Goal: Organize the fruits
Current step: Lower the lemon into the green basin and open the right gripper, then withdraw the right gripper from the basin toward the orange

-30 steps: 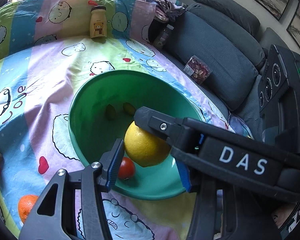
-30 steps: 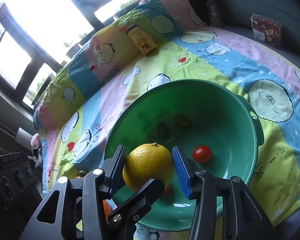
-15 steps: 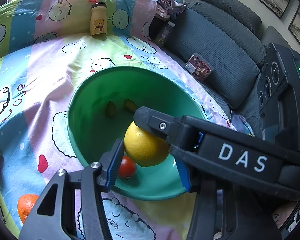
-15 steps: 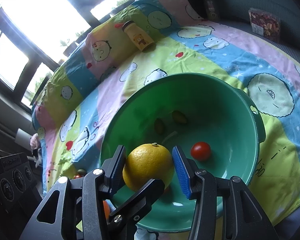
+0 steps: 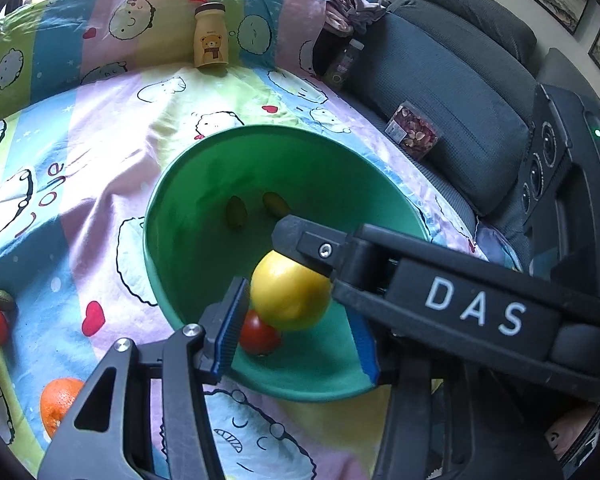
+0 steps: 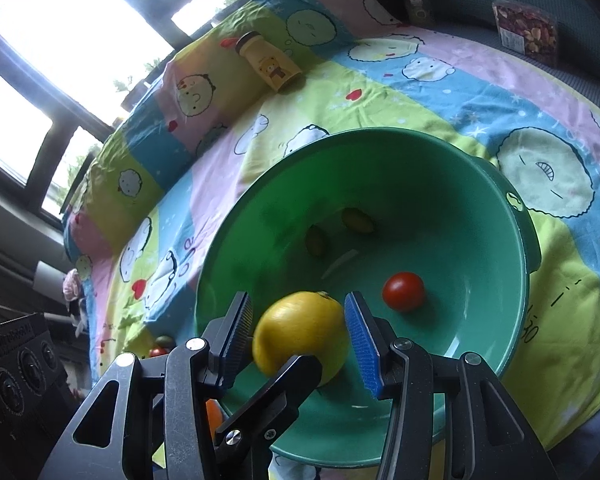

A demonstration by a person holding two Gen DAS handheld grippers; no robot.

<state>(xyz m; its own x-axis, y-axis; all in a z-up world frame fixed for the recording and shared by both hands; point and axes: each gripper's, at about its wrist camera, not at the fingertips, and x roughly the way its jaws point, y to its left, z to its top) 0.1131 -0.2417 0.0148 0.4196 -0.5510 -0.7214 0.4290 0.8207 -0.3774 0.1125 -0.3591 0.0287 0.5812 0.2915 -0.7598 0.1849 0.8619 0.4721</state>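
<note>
Yellow lemon [image 6: 302, 330] is sitting between the right gripper [image 6: 300, 334]'s blue pads over the green bowl [image 5: 180, 280], but there's a sliver of gap on each side now, so the fingers look spread rather than pinching it. The left gripper [image 5: 296, 332] is spread wide at the bowl's near rim, holding nothing. Red tomato [image 6: 403, 291] and two small green fruits [image 6: 336, 230] lie on the bowl floor, while an orange [image 5: 58, 402] sits out on the cartoon sheet [image 5: 100, 152].

We see a yellow lemon [image 6: 302, 330] blurred above the green basin [image 6: 516, 216], which holds a red tomato [image 6: 403, 291] and two small green fruits [image 6: 336, 230].
</note>
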